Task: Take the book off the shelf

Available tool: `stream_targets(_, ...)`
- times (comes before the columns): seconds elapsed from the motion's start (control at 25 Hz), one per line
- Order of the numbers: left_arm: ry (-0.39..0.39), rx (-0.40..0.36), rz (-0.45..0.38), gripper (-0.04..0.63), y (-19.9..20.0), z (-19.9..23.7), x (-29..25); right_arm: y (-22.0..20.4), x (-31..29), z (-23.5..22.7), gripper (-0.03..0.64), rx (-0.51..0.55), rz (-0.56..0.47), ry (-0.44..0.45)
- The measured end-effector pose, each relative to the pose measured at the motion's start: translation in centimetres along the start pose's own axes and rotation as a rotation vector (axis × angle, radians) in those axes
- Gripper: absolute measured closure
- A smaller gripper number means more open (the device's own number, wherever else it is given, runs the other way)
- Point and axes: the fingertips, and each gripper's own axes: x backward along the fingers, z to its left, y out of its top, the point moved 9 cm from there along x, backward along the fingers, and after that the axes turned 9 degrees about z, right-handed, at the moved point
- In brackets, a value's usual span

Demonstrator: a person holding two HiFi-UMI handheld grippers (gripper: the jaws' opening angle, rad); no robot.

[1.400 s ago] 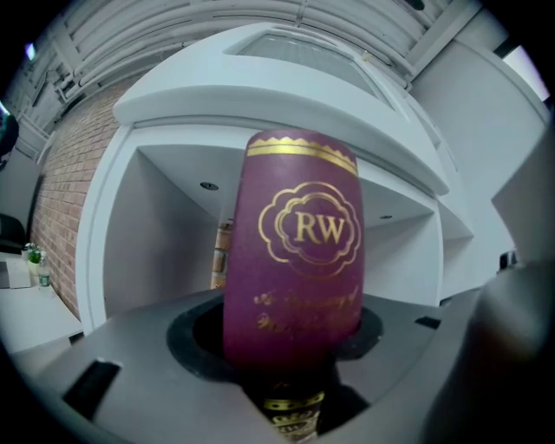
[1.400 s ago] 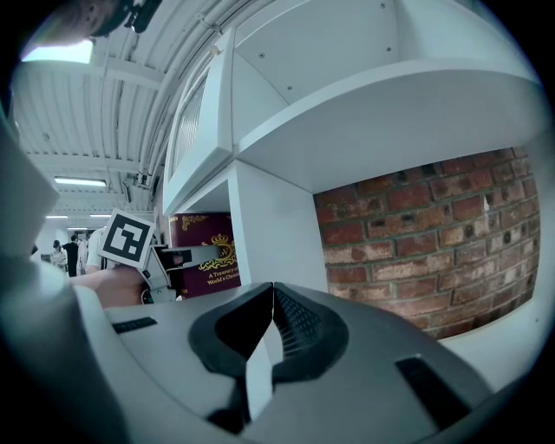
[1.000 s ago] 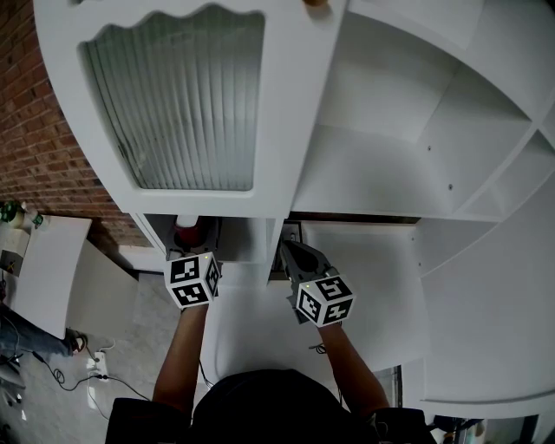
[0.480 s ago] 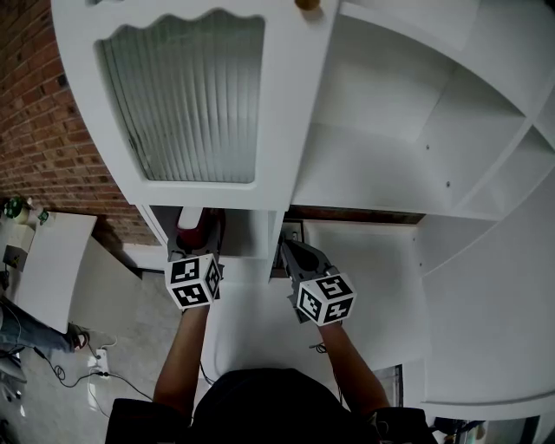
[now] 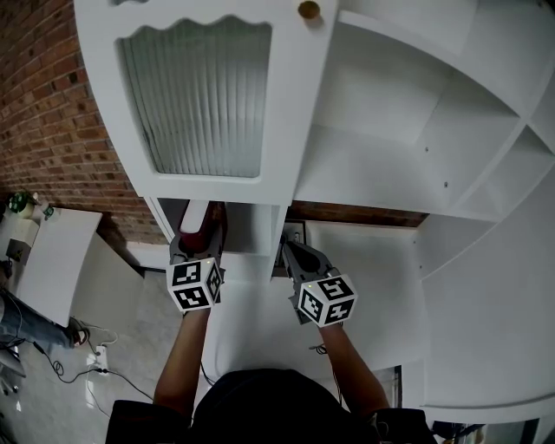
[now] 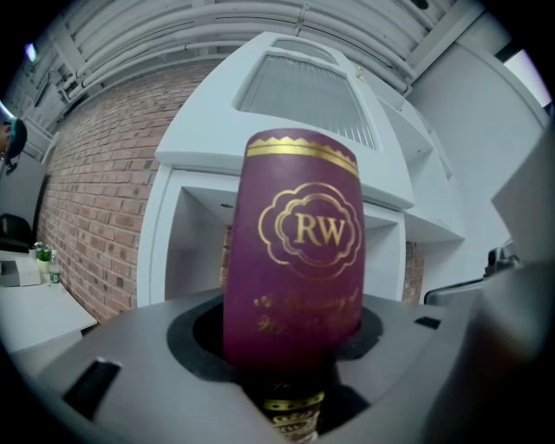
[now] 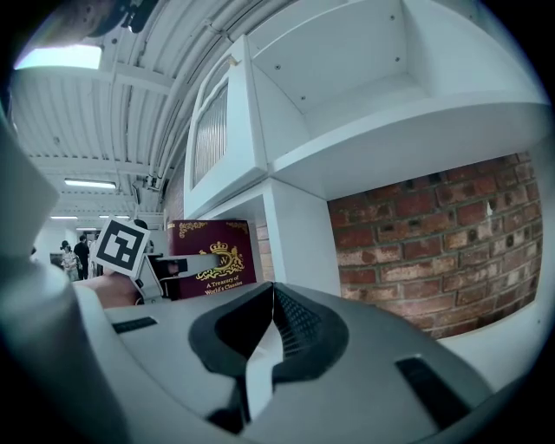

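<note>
Compared with a second ago, more of the maroon hardcover book (image 6: 295, 251) shows outside the lower shelf opening of the white cabinet (image 5: 364, 165). The book has gold trim and an "RW" crest. It stands upright, spine toward me, clamped between the jaws of my left hand-held gripper (image 5: 198, 250). My right hand-held gripper (image 5: 299, 257) is closed on nothing, near the book.

The book (image 6: 295, 251) was maroon, with a gold scalloped emblem, gold letters and a gold band. The shelf (image 5: 381, 165) was white. Its door (image 5: 204, 95) had ribbed grey-green glass and a brass knob (image 5: 308, 10). The wall (image 5: 43, 113) was red-brown brick. The cubes (image 5: 194, 284) bore black-and-white squares.
</note>
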Motion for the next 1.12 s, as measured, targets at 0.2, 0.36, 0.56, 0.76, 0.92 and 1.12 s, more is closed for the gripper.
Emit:
stream_targets(0.2,-0.001,-0.002,0.002,0.354,0.0,0.1,1.0,0.3,0.3,0.5,0.597,0.003,-0.009,0.001)
stream_targets(0.36,-0.007,-0.002,0.007,0.354,-0.3,-0.1,1.8,0.4,0.8,0.7,0.597,0.003,-0.015,-0.005)
stream_targets(0.56,-0.014,0.003,0.012,0.354,-0.3,-0.3,2.8,0.5,1.4,1.5,0.597,0.003,-0.022,-0.007)
stream_targets(0.76,-0.024,0.005,0.015,0.354,-0.7,-0.2,4.0,0.2,1.8,2.6,0.597,0.001,-0.028,-0.005)
stream_targets(0.92,-0.030,0.019,0.012,0.354,-0.9,0.2,5.3,0.0,2.1,3.6,0.598,-0.002,-0.031,-0.004)
stream_targets(1.12,-0.039,0.022,0.010,0.354,-1.3,0.7,6.7,-0.5,2.4,5.1,0.597,-0.006,-0.028,-0.003)
